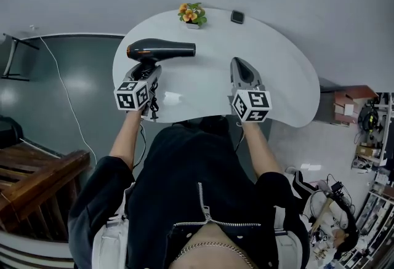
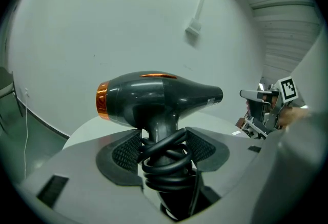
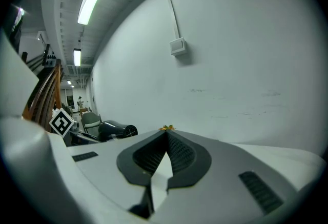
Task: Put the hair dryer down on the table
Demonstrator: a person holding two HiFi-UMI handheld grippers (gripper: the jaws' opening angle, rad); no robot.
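Note:
A dark grey hair dryer (image 1: 161,50) with an orange rear ring hangs above the left part of the white table (image 1: 283,71), nozzle pointing right. My left gripper (image 1: 146,71) is shut on its handle. In the left gripper view the handle (image 2: 163,136), wrapped in its coiled black cord, sits between the ribbed pads (image 2: 125,151), and the dryer body (image 2: 154,96) stands upright above them. My right gripper (image 1: 241,68) is over the table's middle right, shut with nothing in it; its pads (image 3: 177,154) meet at the tips. The dryer (image 3: 117,130) also shows at the left of the right gripper view.
A small pot of orange flowers (image 1: 192,15) and a small dark object (image 1: 237,16) stand at the table's far edge. A white wall is beyond the table. Wooden furniture (image 1: 31,181) is at the lower left and boxes with clutter (image 1: 354,108) at the right.

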